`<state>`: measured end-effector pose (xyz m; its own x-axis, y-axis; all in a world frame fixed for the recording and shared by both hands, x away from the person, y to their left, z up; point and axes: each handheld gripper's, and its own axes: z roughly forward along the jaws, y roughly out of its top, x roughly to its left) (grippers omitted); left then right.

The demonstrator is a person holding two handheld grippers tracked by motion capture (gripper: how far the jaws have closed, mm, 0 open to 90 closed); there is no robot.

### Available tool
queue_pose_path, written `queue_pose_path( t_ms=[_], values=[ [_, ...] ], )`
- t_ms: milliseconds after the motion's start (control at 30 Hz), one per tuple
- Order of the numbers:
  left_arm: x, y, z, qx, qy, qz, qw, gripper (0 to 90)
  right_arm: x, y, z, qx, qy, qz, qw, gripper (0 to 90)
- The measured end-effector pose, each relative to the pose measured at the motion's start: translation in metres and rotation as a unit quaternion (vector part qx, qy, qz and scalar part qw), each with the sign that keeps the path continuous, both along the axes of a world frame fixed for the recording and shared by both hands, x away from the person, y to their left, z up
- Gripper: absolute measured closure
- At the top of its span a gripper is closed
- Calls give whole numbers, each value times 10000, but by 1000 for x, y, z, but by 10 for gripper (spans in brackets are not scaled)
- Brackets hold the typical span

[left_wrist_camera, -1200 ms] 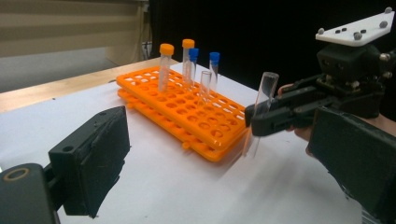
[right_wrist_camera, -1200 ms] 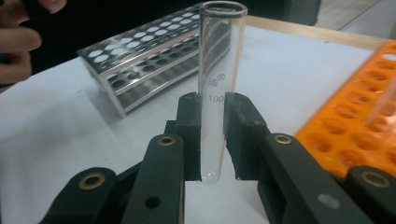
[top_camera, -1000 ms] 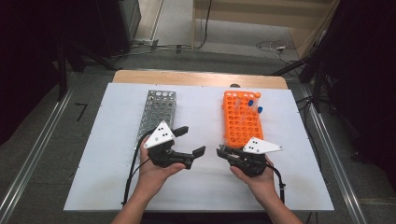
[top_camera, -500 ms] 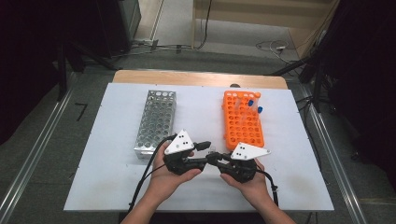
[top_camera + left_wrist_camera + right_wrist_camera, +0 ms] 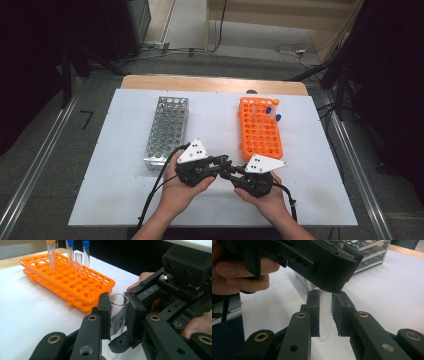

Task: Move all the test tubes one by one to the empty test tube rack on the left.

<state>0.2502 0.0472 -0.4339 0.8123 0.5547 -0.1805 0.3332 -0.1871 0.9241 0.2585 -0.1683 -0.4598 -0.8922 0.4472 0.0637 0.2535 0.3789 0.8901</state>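
Note:
A clear, uncapped test tube stands upright between my two grippers, near the table's front middle. My left gripper has just been closing and its pads now press on the upper part of the tube. My right gripper is shut on the lower part of the same tube, whose rounded bottom shows below its pads. In the high view the left gripper and right gripper meet tip to tip in front of the orange rack.
The orange rack holds a few tubes at its far end, some with blue caps. A metal tube rack stands to the left. White table surface lies free on both outer sides and along the front edge.
My left gripper has moved right to meet the right gripper, and its jaws have gone from wide open to shut on the tube. The right gripper has barely shifted.

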Motion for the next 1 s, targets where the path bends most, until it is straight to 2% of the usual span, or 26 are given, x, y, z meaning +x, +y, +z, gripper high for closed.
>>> queue_pose_path(
  t_ms=[133,200,333,400,600,633,700,767,867,1000],
  values=[
    [1,2,1,-66,20,26,10000,763,1,0,0,53,32,-2,10000,721],
    [1,3,2,-128,16,33,9999,764,1,-1,0,58,58,43,10000,657],
    [2,8,6,-125,-34,100,9999,764,0,-4,2,132,66,111,9998,477],
    [3,11,7,-156,-39,151,9998,764,0,-9,3,154,87,93,9998,358],
    [8,25,12,-230,-67,329,9992,764,3,-33,7,145,83,-144,9998,122],
    [8,25,12,-230,-67,329,9992,764,3,-33,7,145,83,-144,9998,122],
    [10,29,14,-207,-111,387,9990,764,7,-46,9,154,116,-306,9993,14],
    [13,32,16,-169,-132,408,9989,764,8,-53,9,157,142,-339,9992,0],
    [17,39,18,-194,-163,501,9984,764,10,-65,9,257,181,-382,9988,0],
    [23,49,21,-269,-191,689,9971,764,9,-75,9,235,135,-519,9983,0]
  ],
)
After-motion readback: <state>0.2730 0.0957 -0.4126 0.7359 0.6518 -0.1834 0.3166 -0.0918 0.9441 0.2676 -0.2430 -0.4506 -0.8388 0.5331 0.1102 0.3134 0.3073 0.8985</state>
